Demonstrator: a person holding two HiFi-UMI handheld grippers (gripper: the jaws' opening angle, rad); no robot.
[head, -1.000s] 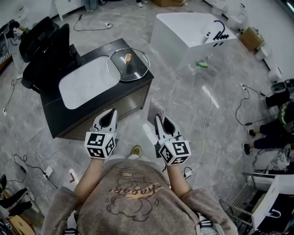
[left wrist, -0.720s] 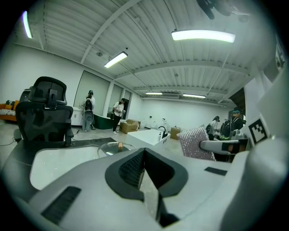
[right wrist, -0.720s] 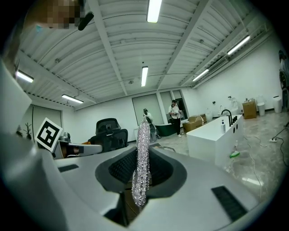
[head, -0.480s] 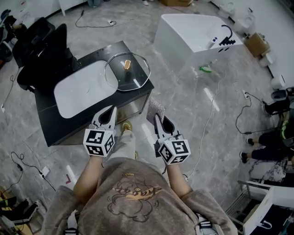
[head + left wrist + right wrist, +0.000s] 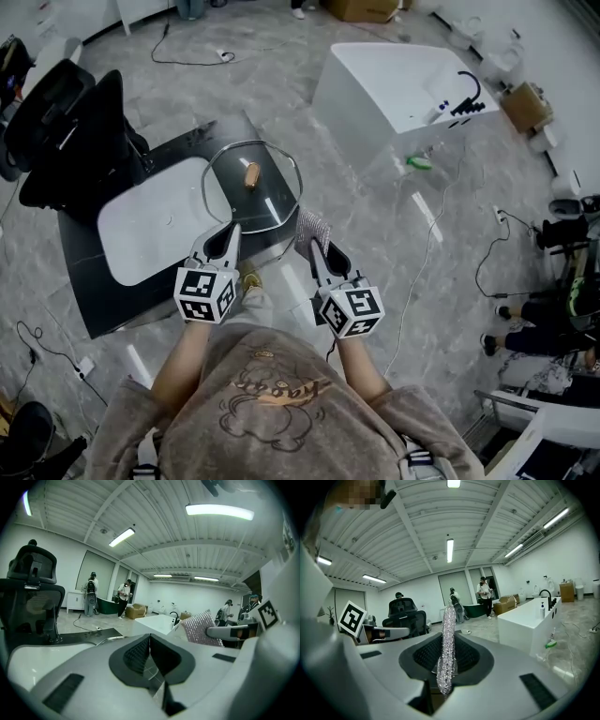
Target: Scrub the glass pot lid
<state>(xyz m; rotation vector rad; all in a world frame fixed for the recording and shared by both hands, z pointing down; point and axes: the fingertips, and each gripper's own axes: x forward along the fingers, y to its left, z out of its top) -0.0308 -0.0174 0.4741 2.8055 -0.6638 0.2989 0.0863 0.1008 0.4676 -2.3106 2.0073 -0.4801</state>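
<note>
The glass pot lid [image 5: 251,186] with a wooden knob lies flat on the right end of a dark low table [image 5: 89,305]. My left gripper [image 5: 223,237] is shut and empty, its tips at the lid's near rim in the head view. My right gripper [image 5: 311,246] is shut on a silvery mesh scrubbing cloth [image 5: 313,227], which stands upright between the jaws [image 5: 447,644]. The cloth hangs just right of the lid, over the table's corner. In the left gripper view the cloth [image 5: 201,629] shows to the right, and the lid's rim [image 5: 110,639] is just beyond my jaws.
A white oval mat [image 5: 150,232] covers the table's left part. A black office chair [image 5: 70,131] stands behind the table. A white bathtub [image 5: 394,84] with a black tap sits at the back right. Cables [image 5: 427,244] run over the grey floor. People stand far off [image 5: 485,592].
Both grippers have travelled forward together toward the table; the lid now lies right in front of their tips. Jaws stayed shut, the cloth still in the right one.
</note>
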